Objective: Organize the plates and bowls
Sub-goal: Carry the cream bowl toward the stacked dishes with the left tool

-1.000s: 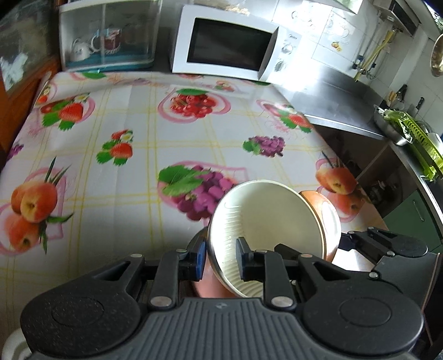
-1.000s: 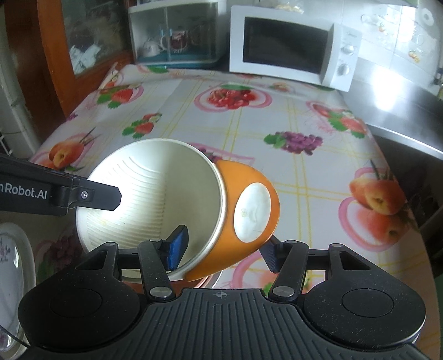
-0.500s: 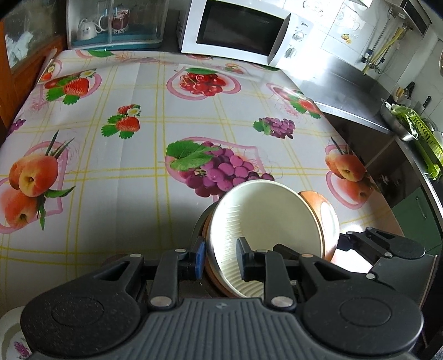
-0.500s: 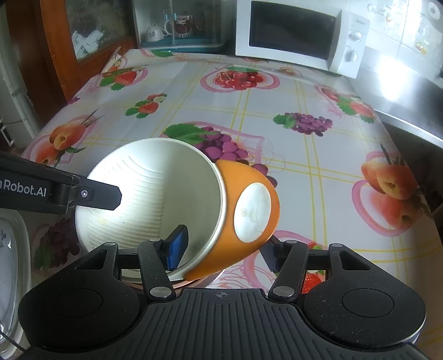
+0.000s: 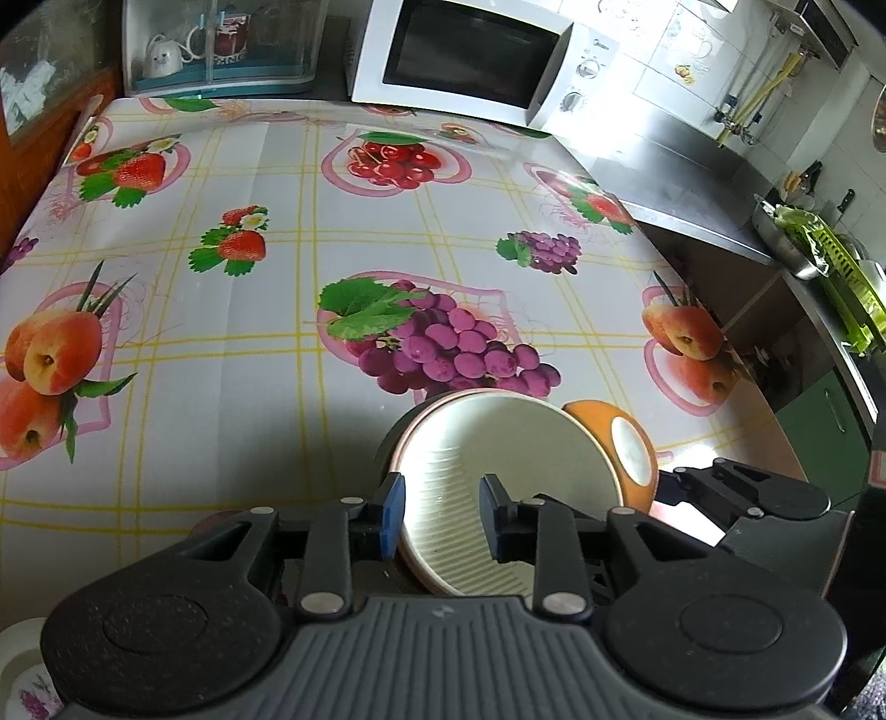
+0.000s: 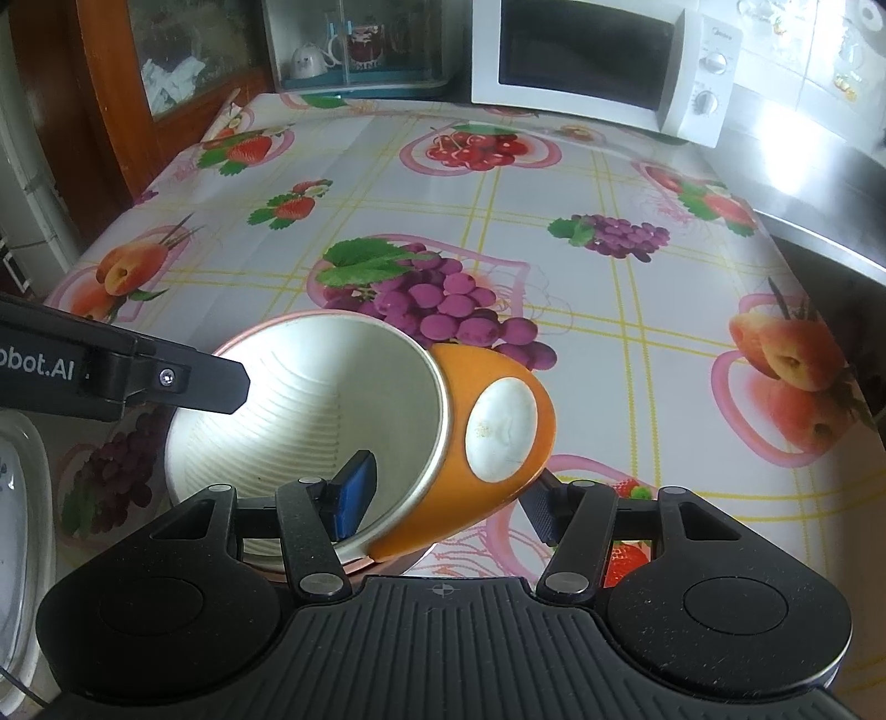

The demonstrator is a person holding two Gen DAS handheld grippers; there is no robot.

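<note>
An orange bowl (image 6: pixel 501 371) with white spots and a ribbed cream inside (image 5: pixel 515 443) lies tilted in a pink-rimmed bowl (image 5: pixel 408 435) at the table's near edge. My left gripper (image 5: pixel 441 515) straddles the near rim. Its jaws are opening, and the inner pad stands clear of the wall. One of its fingers (image 6: pixel 183 382) reaches in from the left in the right wrist view. My right gripper (image 6: pixel 448 498) is shut on the orange bowl, one pad inside and one under the orange wall. The pink rim (image 6: pixel 354 566) peeks out below.
A fruit-print tablecloth (image 5: pixel 249 343) covers the table. A white microwave (image 5: pixel 470 55) and a clear cabinet with cups (image 5: pixel 221 50) stand at the back. A flowered white plate (image 6: pixel 16 498) lies at the near left. A steel counter (image 5: pixel 692 183) runs along the right.
The orange bowl has sunk lower into the pink-rimmed bowl. The left jaws have spread a little wider around its rim. The right grip looks the same.
</note>
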